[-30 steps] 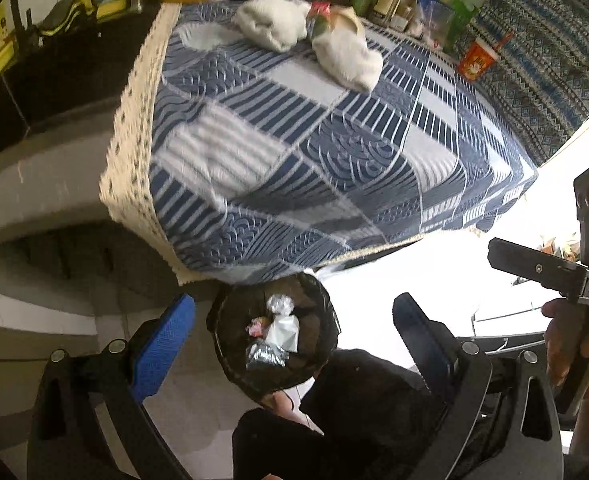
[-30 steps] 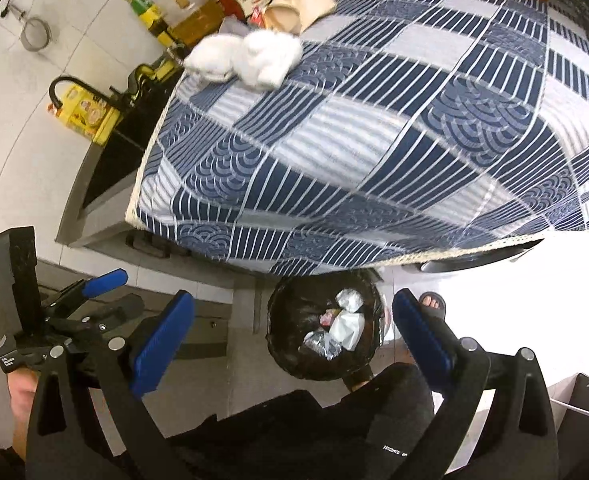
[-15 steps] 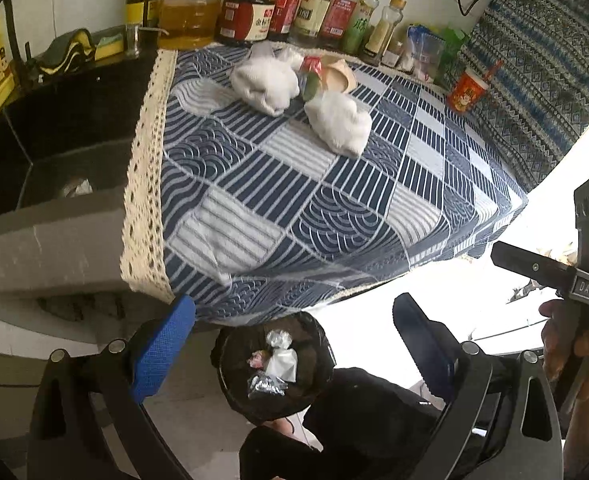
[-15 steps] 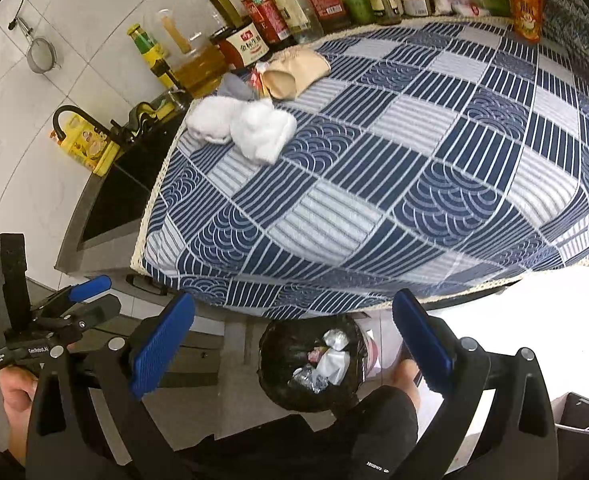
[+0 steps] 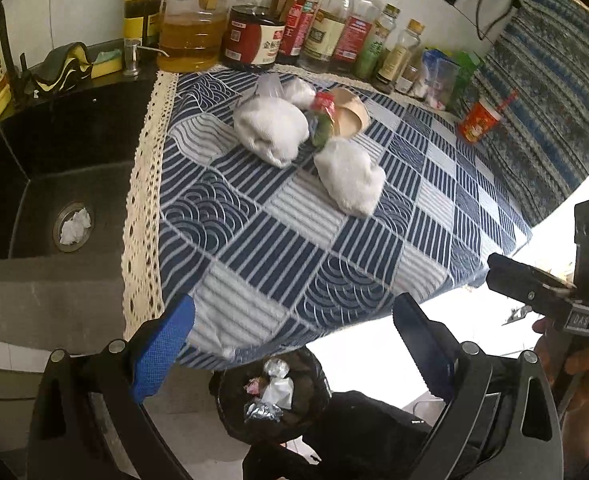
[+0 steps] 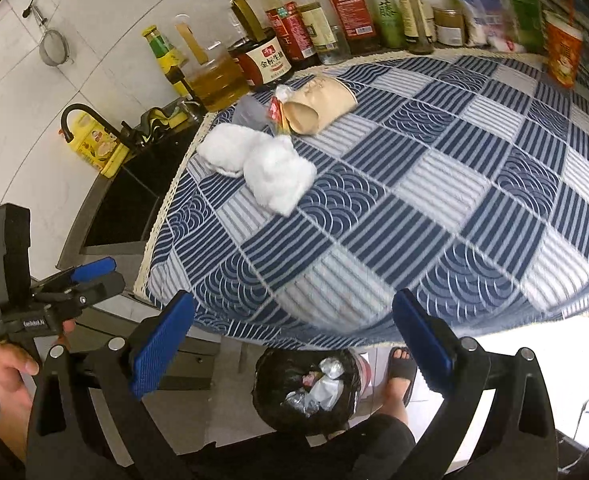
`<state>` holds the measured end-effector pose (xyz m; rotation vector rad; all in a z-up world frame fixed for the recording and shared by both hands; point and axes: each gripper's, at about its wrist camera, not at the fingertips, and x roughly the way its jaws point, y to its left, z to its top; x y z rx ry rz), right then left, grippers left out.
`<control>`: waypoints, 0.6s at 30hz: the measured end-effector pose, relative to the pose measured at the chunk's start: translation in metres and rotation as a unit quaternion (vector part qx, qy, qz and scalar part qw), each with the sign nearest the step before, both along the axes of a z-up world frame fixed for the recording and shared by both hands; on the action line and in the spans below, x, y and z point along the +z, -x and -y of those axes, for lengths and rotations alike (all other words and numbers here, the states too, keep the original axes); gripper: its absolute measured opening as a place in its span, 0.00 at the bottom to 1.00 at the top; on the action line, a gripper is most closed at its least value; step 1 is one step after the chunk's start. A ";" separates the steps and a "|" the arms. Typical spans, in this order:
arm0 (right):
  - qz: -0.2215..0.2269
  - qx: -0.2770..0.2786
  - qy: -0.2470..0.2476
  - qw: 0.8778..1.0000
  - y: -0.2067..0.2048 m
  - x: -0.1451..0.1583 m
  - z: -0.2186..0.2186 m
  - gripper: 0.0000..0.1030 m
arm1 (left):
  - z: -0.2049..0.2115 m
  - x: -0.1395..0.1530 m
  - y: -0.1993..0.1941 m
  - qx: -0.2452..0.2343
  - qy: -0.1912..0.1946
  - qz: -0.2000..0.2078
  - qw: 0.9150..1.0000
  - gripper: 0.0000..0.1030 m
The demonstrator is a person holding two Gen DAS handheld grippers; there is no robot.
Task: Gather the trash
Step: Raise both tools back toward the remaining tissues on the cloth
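Note:
Two white crumpled wads (image 5: 272,130) (image 5: 350,178) lie on the blue patterned tablecloth (image 5: 294,248), beside a tipped brown paper cup (image 5: 350,116) and a red-green wrapper (image 5: 322,110). The right wrist view shows the same wads (image 6: 278,176), cup (image 6: 322,106) and wrapper (image 6: 275,114). A black-lined bin (image 5: 270,396) (image 6: 308,388) on the floor below the table edge holds foil and plastic scraps. My left gripper (image 5: 294,354) is open and empty over the near table edge. My right gripper (image 6: 292,344) is open and empty too, well short of the trash.
Oil and sauce bottles (image 5: 250,36) (image 6: 270,56) line the back wall. A dark sink (image 5: 54,200) with a white wad in its drain (image 5: 74,226) lies left of the table. A red cup (image 5: 480,120) (image 6: 562,54) stands far right. A sandalled foot (image 6: 400,368) is by the bin.
Both grippers have risen and tilted up from the bin toward the table top, so the bottles and trash pile come into fuller view. Both stay open and empty.

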<state>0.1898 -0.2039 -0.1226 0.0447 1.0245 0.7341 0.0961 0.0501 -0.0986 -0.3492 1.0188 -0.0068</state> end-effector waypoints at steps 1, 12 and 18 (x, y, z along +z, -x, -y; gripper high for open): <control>0.000 0.003 -0.001 1.000 -0.004 0.000 -0.002 0.95 | -0.001 0.000 -0.004 0.001 0.000 0.000 1.000 0.93; 0.012 0.047 -0.010 0.999 -0.051 -0.001 -0.027 0.95 | -0.015 0.003 -0.074 0.017 -0.009 -0.016 1.000 0.93; 0.012 0.067 -0.040 0.997 -0.078 -0.007 -0.042 0.95 | -0.023 -0.002 -0.111 0.016 -0.028 -0.031 0.999 0.92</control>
